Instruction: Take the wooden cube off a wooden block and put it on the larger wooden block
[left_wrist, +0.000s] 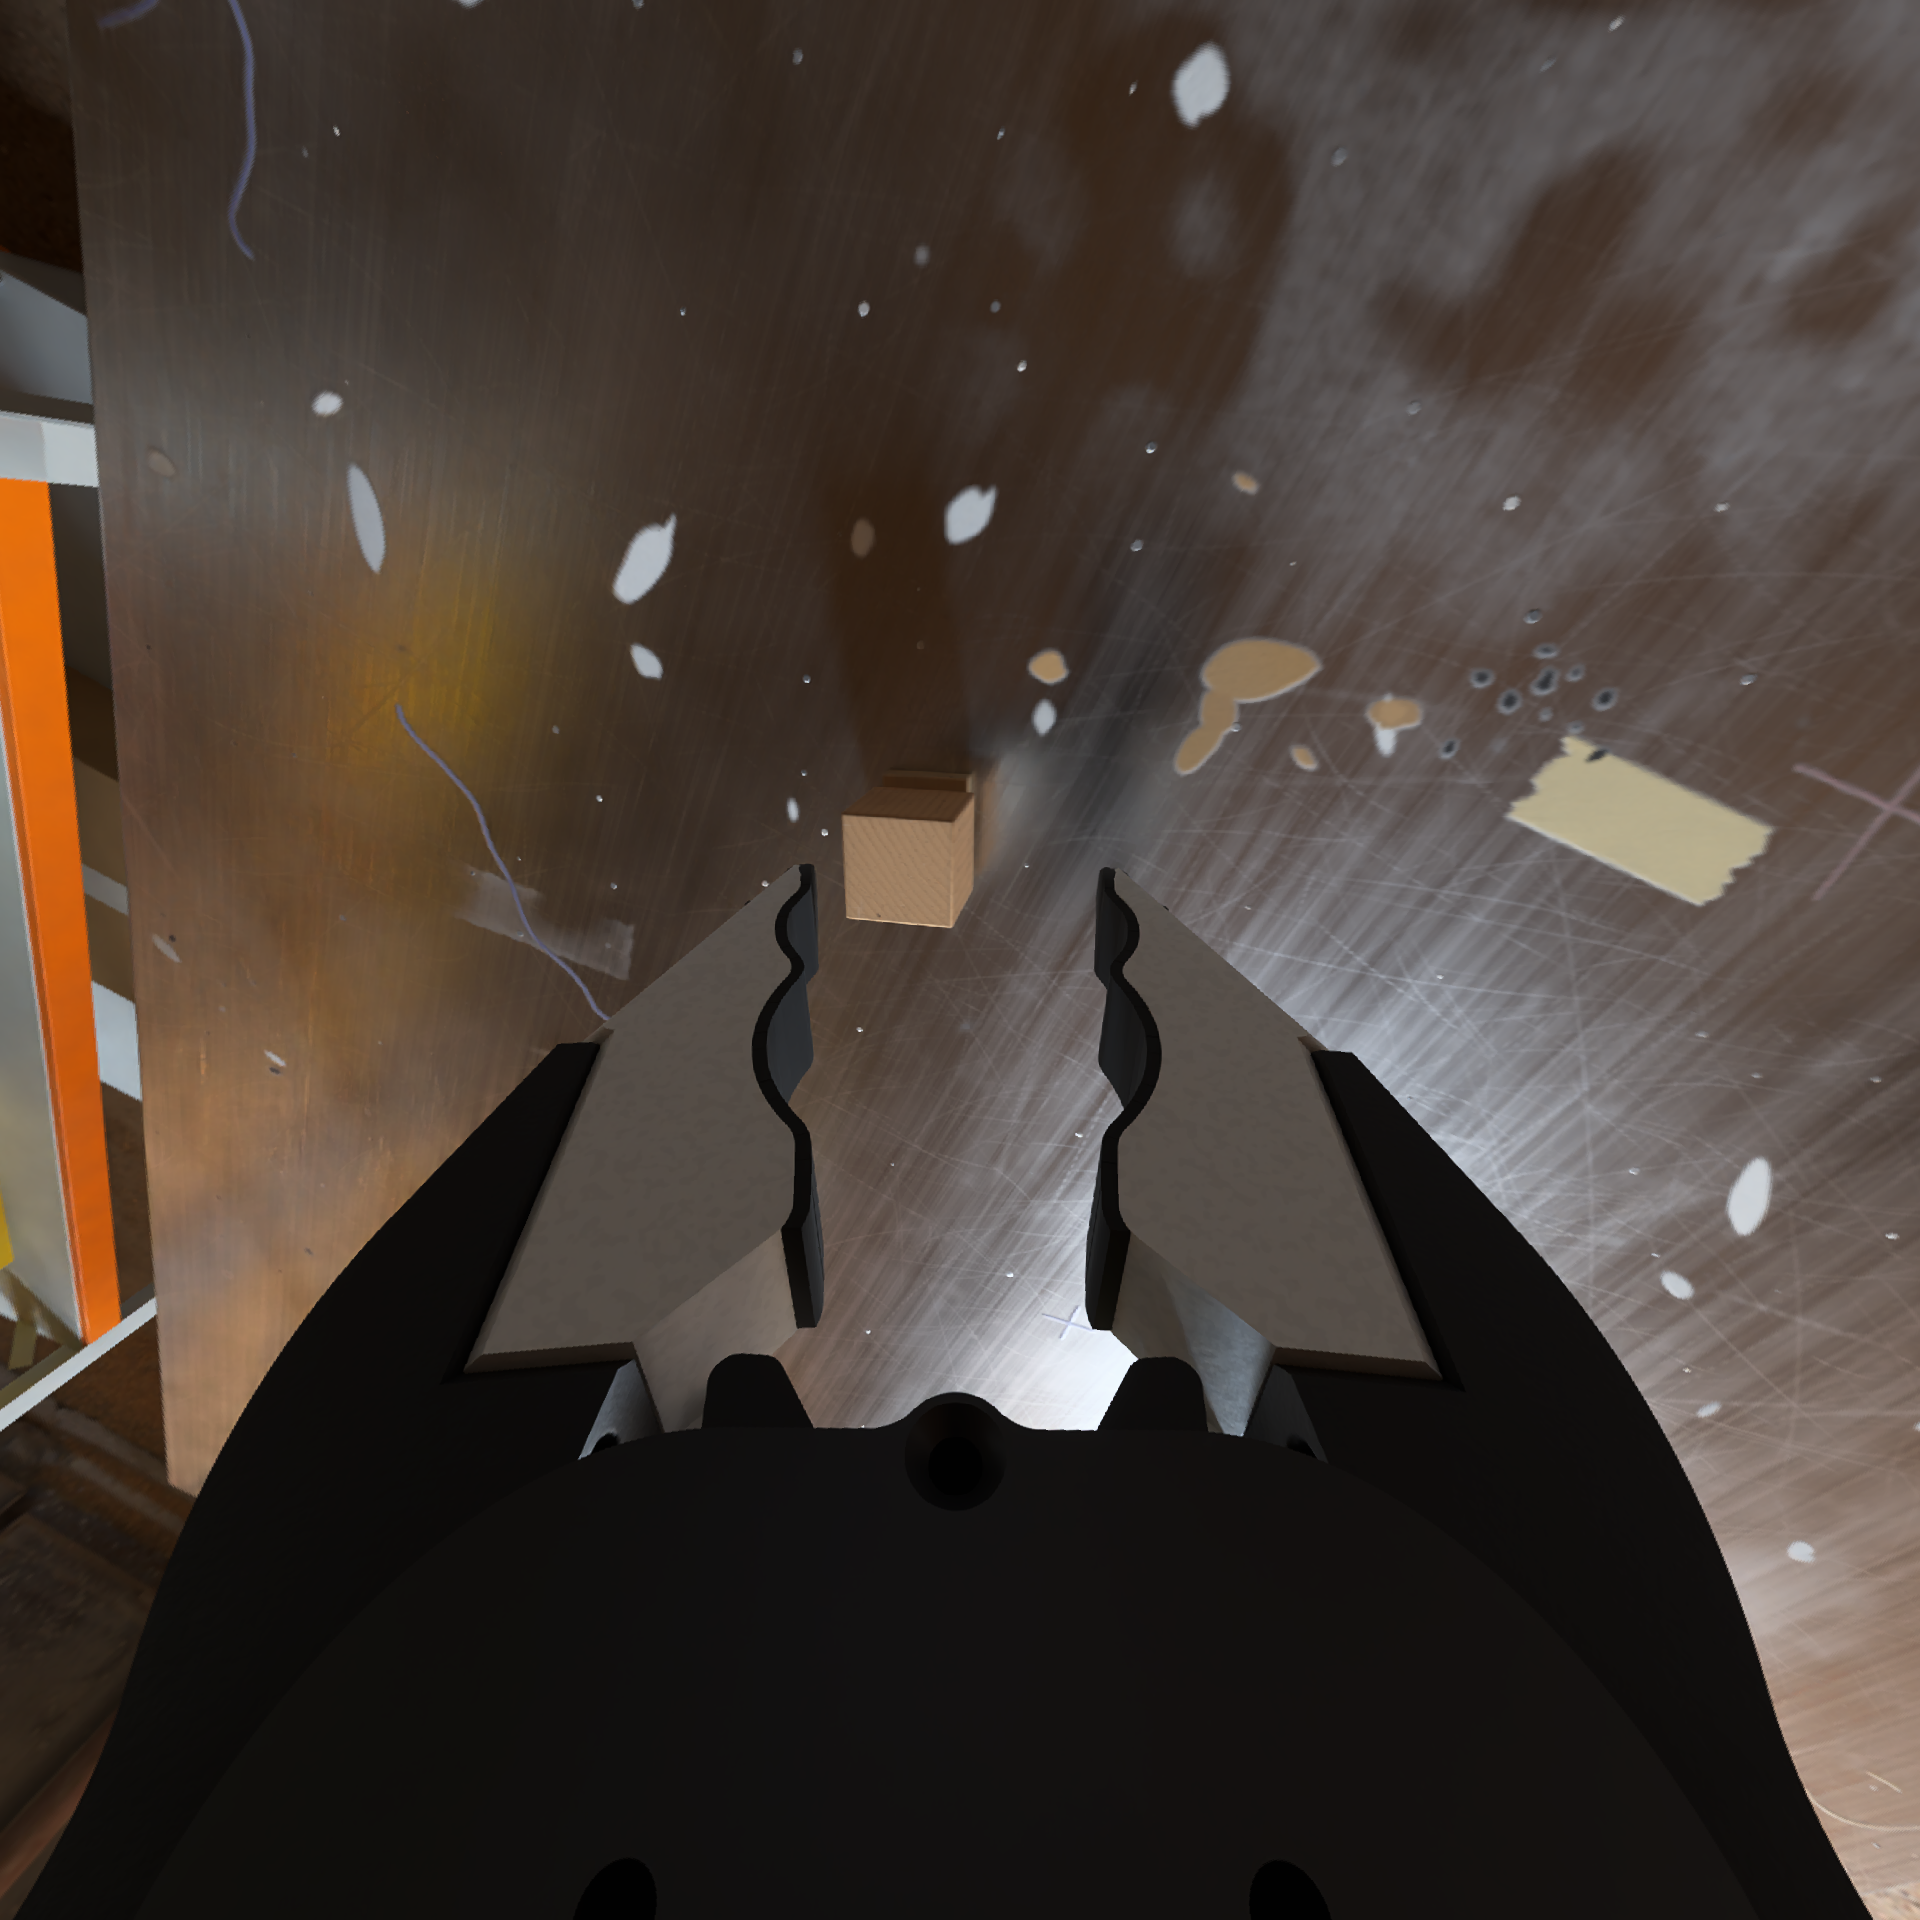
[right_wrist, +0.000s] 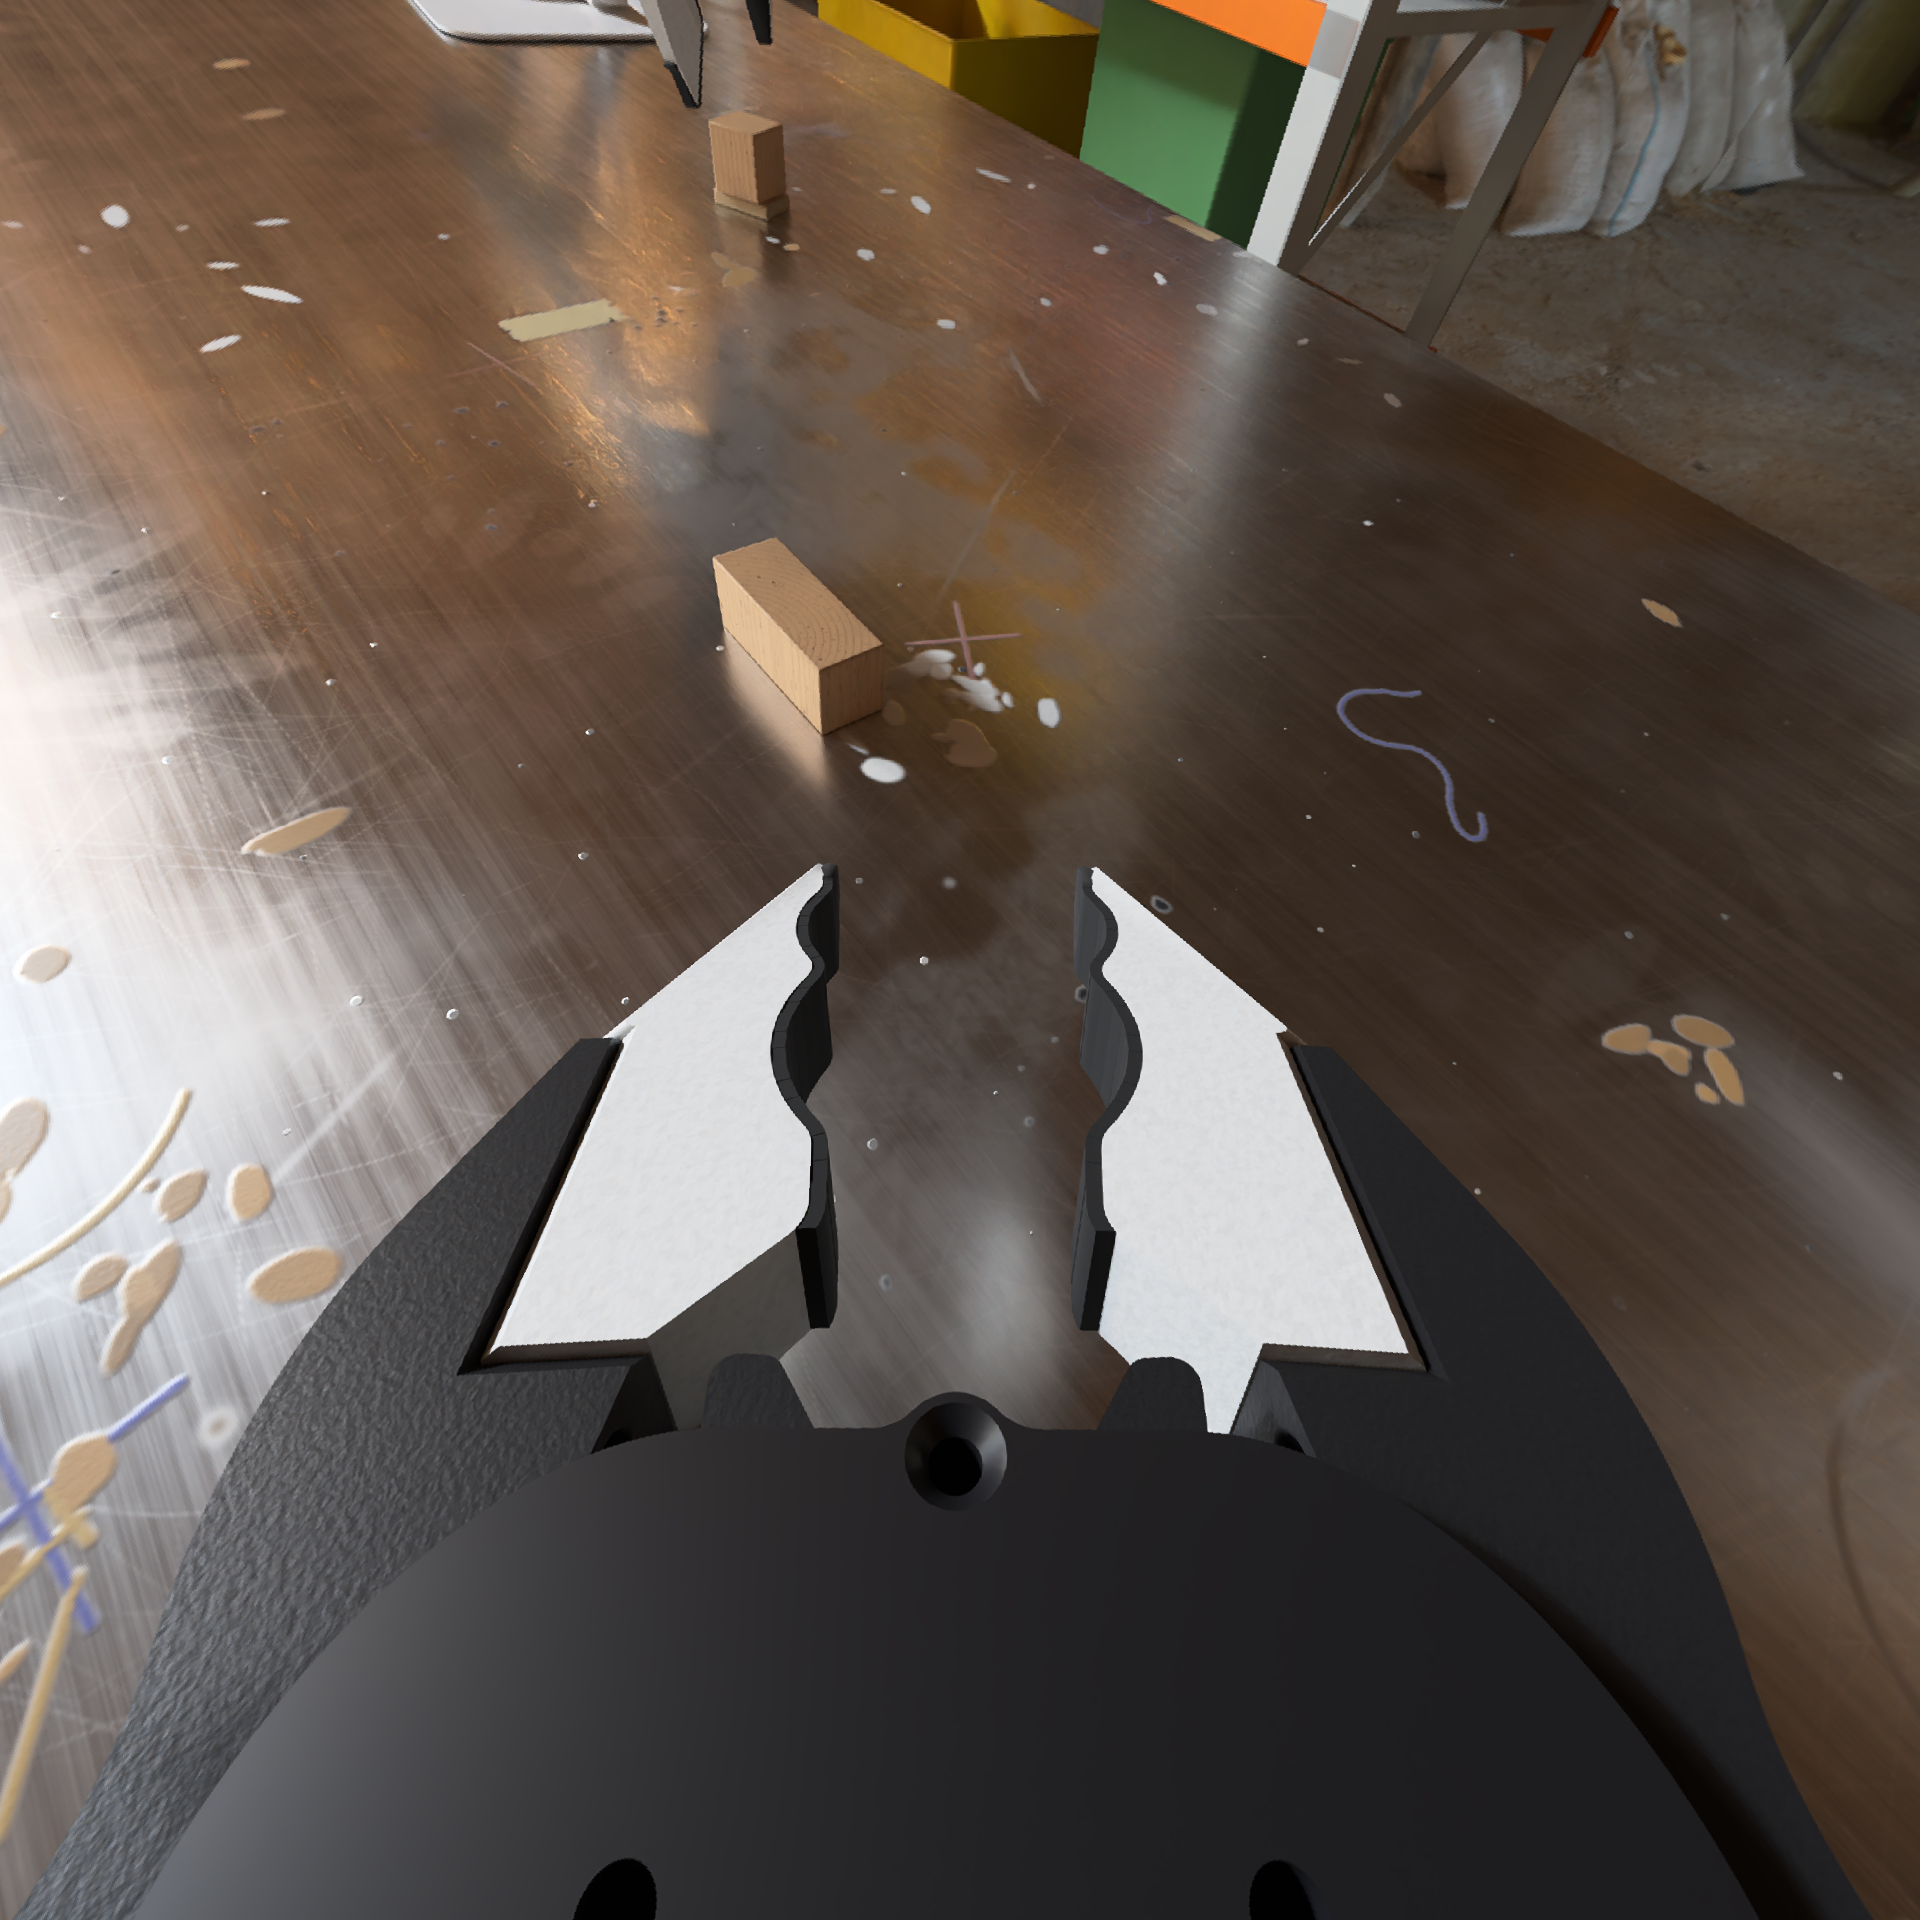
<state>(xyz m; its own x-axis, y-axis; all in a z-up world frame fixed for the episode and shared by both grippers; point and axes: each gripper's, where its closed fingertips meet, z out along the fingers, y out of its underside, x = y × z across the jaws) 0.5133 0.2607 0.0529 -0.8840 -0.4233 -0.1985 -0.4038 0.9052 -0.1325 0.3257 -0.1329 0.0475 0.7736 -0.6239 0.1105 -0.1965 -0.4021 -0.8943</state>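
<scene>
The wooden cube (left_wrist: 906, 864) sits on a thin small wooden block (left_wrist: 930, 778) on the worn table. My left gripper (left_wrist: 954, 883) hovers above it, open and empty, with the cube just beyond and left of its fingertips. In the right wrist view the cube (right_wrist: 746, 156) stands far off on the thin block (right_wrist: 750, 208), with the left gripper's fingers (right_wrist: 681, 47) above it. The larger wooden block (right_wrist: 798, 632) lies on its side mid-table. My right gripper (right_wrist: 954, 883) is open and empty, well short of the larger block.
The table (right_wrist: 416, 468) is scratched and paint-spattered, with a tape patch (right_wrist: 561, 319). Its far edge runs past a green box (right_wrist: 1184, 125), a yellow box (right_wrist: 966, 42) and a metal frame (right_wrist: 1382, 166). An orange-edged shelf (left_wrist: 52, 883) stands beyond the table's left edge.
</scene>
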